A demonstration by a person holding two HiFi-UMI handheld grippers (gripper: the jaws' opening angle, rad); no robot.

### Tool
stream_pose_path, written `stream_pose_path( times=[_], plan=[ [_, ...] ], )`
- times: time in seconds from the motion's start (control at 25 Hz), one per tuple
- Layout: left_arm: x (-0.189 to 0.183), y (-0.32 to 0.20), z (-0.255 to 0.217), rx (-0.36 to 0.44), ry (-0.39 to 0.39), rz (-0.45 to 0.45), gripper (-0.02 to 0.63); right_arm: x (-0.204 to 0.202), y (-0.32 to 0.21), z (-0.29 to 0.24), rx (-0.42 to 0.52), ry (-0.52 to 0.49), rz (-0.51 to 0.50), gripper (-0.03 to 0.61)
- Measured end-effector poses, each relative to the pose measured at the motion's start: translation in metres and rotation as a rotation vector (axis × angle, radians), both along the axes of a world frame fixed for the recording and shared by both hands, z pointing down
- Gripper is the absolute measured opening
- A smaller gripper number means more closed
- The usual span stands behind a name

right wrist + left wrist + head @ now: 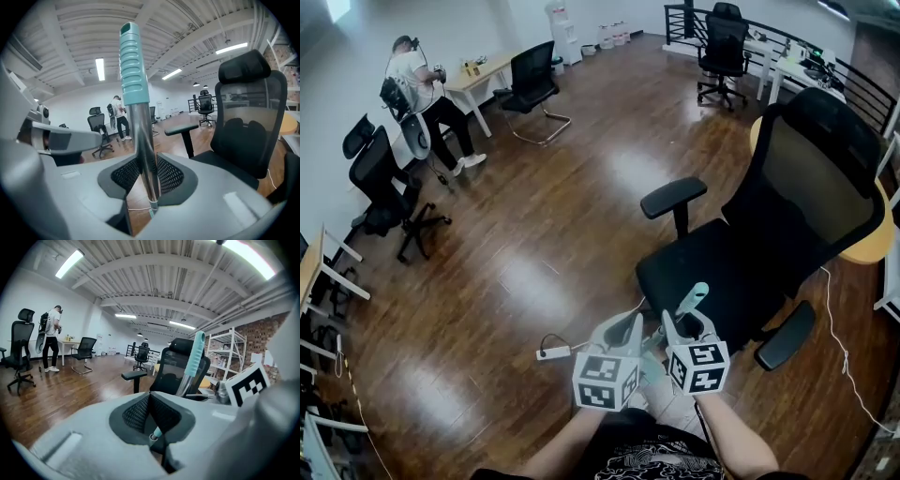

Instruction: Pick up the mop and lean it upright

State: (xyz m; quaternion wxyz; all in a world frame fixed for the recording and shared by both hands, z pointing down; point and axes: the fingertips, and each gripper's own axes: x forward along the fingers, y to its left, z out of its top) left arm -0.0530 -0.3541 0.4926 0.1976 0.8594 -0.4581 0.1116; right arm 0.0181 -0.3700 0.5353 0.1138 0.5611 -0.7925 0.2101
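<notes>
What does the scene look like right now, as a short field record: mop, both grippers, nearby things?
mop: shiny metal pole topped by a ribbed teal plastic grip, roughly upright; mop head not in view
right gripper: shut on the pole, below the grip
left gripper: jaws together, nothing between the pads; close beside the right one
nearby: black mesh office chair just beyond the grippers; white power strip on the brown wooden floor
</notes>
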Motion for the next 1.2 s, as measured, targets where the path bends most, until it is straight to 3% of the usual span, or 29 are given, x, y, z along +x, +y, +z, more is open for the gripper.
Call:
stream_pose_path(
  times=[0.6, 0.96, 1.2],
  plan=[
    [-0.010, 0.048, -0.015, 0.046, 0.002, -0.093, 0.003, -0.028, 0.041, -0.138, 0.273, 0.017, -0.119, 0.101],
    [-0.003, 0.062, -0.013, 0.058, -0.054, -0.080, 0.003, -0.025, 0.053, -0.149, 0.305, 0.025, -0.104, 0.100],
    [-0.008, 0.060, -0.017, 0.056, -0.013, -0.089, 0.003, -0.022, 0.052, -0.147, 0.301, 0.026, -0.086, 0.100]
  ],
)
